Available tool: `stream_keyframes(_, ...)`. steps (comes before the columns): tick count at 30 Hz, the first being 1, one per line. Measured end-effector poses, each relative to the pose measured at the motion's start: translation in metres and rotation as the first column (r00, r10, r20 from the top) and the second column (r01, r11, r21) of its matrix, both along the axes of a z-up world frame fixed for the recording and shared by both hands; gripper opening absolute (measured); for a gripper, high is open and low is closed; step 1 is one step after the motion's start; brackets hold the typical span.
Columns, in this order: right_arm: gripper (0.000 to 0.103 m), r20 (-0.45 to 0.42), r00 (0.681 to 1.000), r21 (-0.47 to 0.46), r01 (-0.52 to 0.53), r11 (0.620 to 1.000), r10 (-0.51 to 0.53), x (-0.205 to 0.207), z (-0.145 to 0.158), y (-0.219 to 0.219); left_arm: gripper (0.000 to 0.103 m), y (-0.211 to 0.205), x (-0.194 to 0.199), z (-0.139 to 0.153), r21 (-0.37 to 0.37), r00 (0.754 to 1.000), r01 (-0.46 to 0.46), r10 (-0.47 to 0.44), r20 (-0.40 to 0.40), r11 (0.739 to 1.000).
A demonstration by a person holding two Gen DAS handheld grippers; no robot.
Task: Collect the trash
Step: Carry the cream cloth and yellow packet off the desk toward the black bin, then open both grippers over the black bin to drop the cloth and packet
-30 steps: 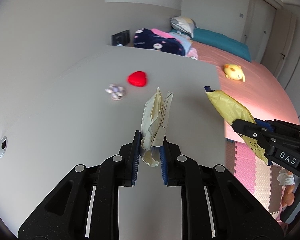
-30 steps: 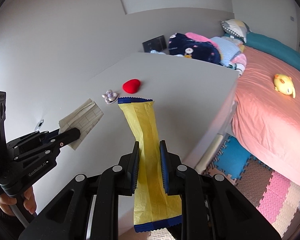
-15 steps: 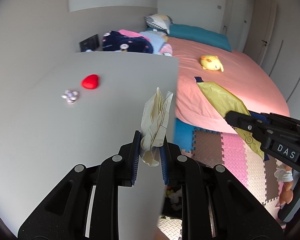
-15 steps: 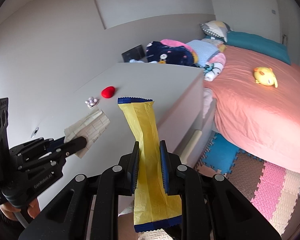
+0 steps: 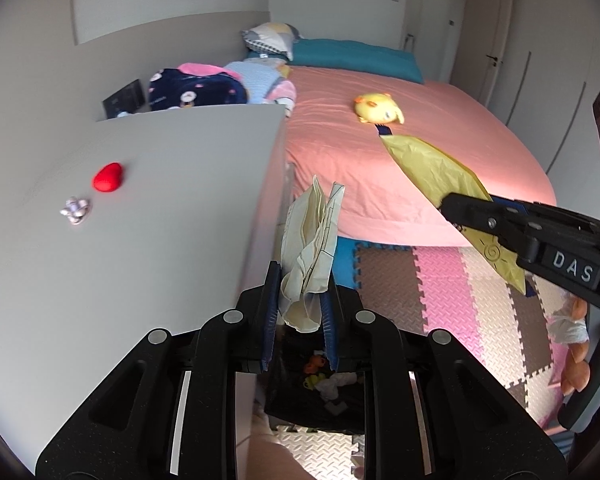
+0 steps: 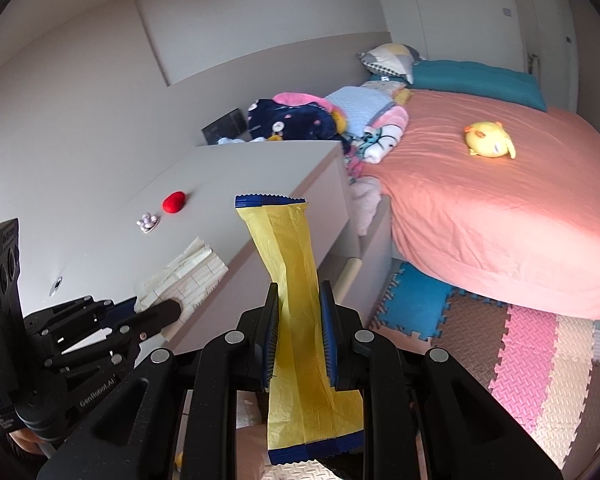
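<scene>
My left gripper point(image 5: 299, 312) is shut on a crumpled cream paper point(image 5: 312, 248), held past the right edge of the grey desk point(image 5: 140, 240) and above a black trash bin point(image 5: 320, 392) with scraps inside. My right gripper point(image 6: 299, 332) is shut on a yellow wrapper with blue ends point(image 6: 296, 300). In the left wrist view the right gripper point(image 5: 460, 210) holds the wrapper point(image 5: 432, 168) out to the right. In the right wrist view the left gripper point(image 6: 160, 312) holds the paper point(image 6: 188, 276) at lower left.
A red heart point(image 5: 108, 176) and a small silver bow point(image 5: 75, 210) lie on the desk. A bed with pink cover point(image 6: 500, 208) and yellow plush point(image 6: 488, 144) stands to the right. Foam puzzle mats point(image 6: 520, 352) cover the floor.
Both grippers have swung right and back off the desk top, still holding paper and wrapper. The left gripper now hangs past the desk edge over the bin.
</scene>
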State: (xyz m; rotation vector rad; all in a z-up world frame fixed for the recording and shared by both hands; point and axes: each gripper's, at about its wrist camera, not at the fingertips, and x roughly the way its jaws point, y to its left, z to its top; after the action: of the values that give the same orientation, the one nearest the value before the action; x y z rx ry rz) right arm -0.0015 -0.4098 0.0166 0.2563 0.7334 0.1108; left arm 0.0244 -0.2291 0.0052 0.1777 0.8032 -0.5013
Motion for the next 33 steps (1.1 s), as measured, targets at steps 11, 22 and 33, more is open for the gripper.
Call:
stream_keyframes(11,0.082,0.0,0.993,-0.051,0.115,0.992,-0.115,-0.008,-0.003,-0.03,0.097,-0.043,-0.023,-0.025,0.178,0.991,0.117,-0.127,0.046,0.977)
stream_keyframes(22,0.082,0.027,0.988,-0.011,0.154,0.988,-0.154,-0.009,0.002,-0.046,0.097,-0.031,-0.015,-0.024,0.172,0.995,0.083,-0.09,0.036,0.982)
stream_keyframes(33,0.082,0.026,0.99,-0.018,0.139,0.99,-0.139,-0.003,0.003,-0.039,0.097,-0.023,-0.014,-0.026,0.159,0.997,0.065,-0.069,0.022,0.985)
